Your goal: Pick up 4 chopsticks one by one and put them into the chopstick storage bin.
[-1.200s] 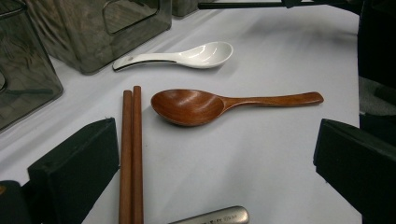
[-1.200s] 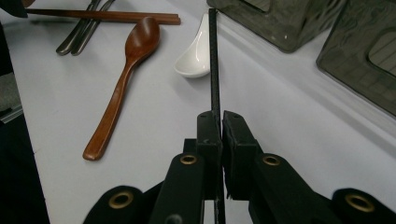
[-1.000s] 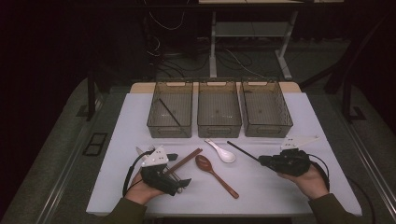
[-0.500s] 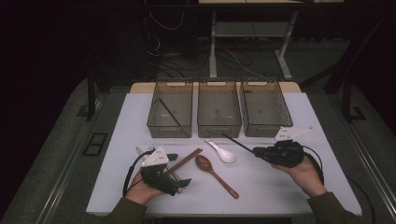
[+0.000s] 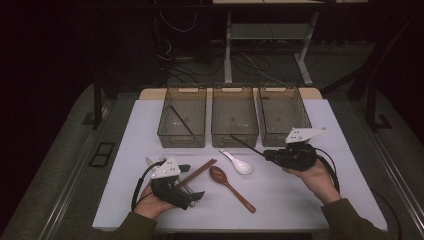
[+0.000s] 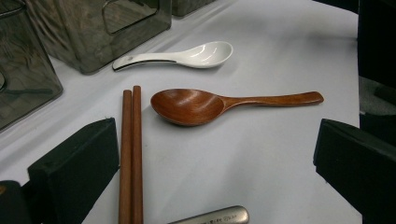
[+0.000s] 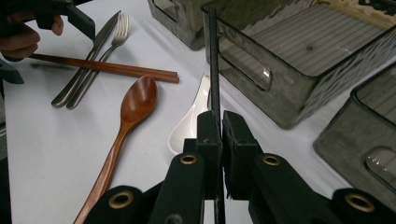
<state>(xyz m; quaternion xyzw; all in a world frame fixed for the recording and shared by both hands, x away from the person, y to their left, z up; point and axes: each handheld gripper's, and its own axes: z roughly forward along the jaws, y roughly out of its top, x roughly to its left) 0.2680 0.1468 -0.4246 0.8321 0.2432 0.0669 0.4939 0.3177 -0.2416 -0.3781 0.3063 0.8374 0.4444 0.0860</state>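
While the right hand-held gripper (image 7: 221,128) squeezes its two black jaws tight on one thin black chopstick (image 7: 213,60), the stick pokes out ahead of it toward 12 o'clock in the right gripper view, with its far tip near the corner of a clear bin (image 7: 299,60). In the high view this same hand-held gripper (image 5: 266,154) is lifted a little off the white desk (image 5: 310,200), and the stick points toward 10 o'clock, at the gap between the middle bin (image 5: 234,117) and the right bin (image 5: 283,115). Another black stick (image 5: 181,120) already lies in the left bin (image 5: 183,117), so I think this one should go there too. To do that well, hold the grip firm, because the stick is thin and held near one end, so it could wobble or slip. Lift it high enough to pass over the bin walls, carry it slowly toward 10 o'clock, and turn it to lie the long way along the bin before letting go low down. Watch the long tip so it does not bump a wall. Below it lie a white spoon (image 5: 239,163), a brown wooden spoon (image 5: 231,186) and two brown chopsticks (image 5: 196,172). At 8 o'clock, the left hand-held gripper (image 5: 192,181) rests low with its jaws wide apart and nothing in them, the brown chopsticks (image 6: 130,154) just by its left jaw. A fork (image 7: 95,65) and a knife (image 7: 84,65) lie under those sticks.
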